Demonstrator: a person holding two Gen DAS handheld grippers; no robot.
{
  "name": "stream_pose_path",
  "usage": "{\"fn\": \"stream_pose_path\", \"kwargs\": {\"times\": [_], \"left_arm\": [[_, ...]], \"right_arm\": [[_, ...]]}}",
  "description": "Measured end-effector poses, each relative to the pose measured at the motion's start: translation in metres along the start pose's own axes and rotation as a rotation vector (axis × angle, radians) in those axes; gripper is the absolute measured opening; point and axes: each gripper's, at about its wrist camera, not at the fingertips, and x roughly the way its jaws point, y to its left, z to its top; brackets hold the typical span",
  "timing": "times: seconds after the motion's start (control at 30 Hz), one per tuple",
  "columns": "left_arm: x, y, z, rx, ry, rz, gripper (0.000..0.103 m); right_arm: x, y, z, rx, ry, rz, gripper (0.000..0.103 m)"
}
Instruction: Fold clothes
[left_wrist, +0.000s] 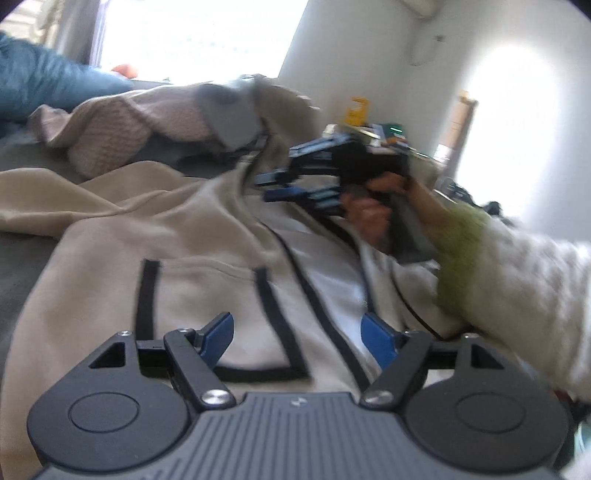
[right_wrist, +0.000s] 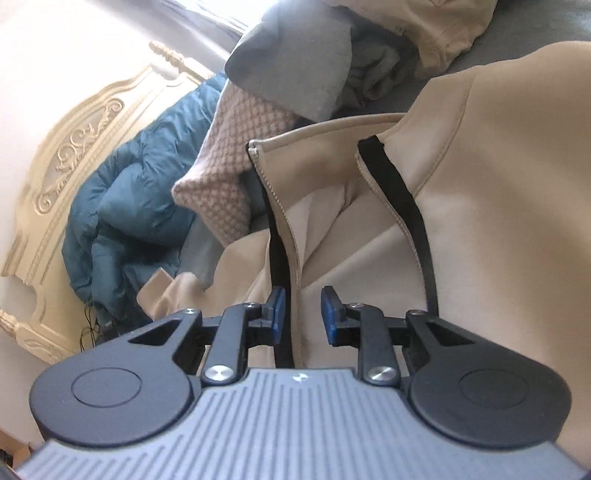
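Lying: beige jacket (left_wrist: 192, 236) is spreading across the grey bed (left_wrist: 22, 288).
Left gripper (left_wrist: 297, 338): hovering over jacket, jaws apart, empty.
Right gripper (right_wrist: 299, 314): jaws are straddling the black-trimmed front edge (right_wrist: 282, 258), not clamped.

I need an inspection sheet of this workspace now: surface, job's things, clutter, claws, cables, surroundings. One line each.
Surface: grey bed cover, mostly under clothes.
Job's things: beige jacket with black trim, spread out, front open.
Clutter: knit sweater, grey garment, teal duvet heaped behind.
Claws: left claw open above the jacket; right claw open, astride the jacket's black-trimmed front edge.
Cables: thin dark cable by the headboard.
Surroundings: carved cream headboard, bright window, cluttered shelf.
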Motion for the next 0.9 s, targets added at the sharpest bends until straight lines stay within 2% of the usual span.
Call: {"fn": "stream_pose_path", "kwargs": {"times": [0.13,0.23,0.3,0.37,0.5,0.53,0.6,0.77,0.8,0.9], "left_arm": [[0.02,0.016,0.012,-0.015,-0.032,0.054,0.076],[0.037,0.032,0.009,-0.075,0.019,0.063,0.076],[0.044,0.037,0.005,-0.092,0.033,0.06,0.076],[0.042,0.036,0.001,-0.066,0.02,0.066,0.076],[0.044,0.033,-0.003,-0.017,0.016,0.086,0.076],[0.045,0.032,-0.005,-0.009,0.016,0.09,0.077],[0.048,0.031,-0.006,0.005,0.019,0.098,0.077],[0.051,0.031,-0.006,0.022,0.02,0.105,0.078],[0.05,0.031,-0.007,0.019,0.017,0.102,0.078],[0.049,0.033,-0.008,0.01,0.013,0.094,0.078]], "right_arm": [[0.019,0.004,0.003,-0.019,-0.006,0.03,0.026],[0.037,0.005,0.001,-0.036,0.029,0.002,0.026],[0.034,0.012,0.001,-0.085,0.023,-0.059,0.024],[0.027,0.019,0.002,-0.138,0.014,-0.124,0.017],[0.015,0.033,0.003,-0.244,-0.004,-0.254,0.014],[0.012,0.037,0.003,-0.27,-0.008,-0.287,0.009],[0.004,0.04,0.004,-0.311,-0.026,-0.375,0.009],[0.016,0.031,0.002,-0.328,0.004,-0.502,0.011],[0.015,0.031,0.001,-0.309,-0.02,-0.501,0.012],[-0.001,0.02,0.004,-0.155,-0.099,-0.397,0.017]]}}
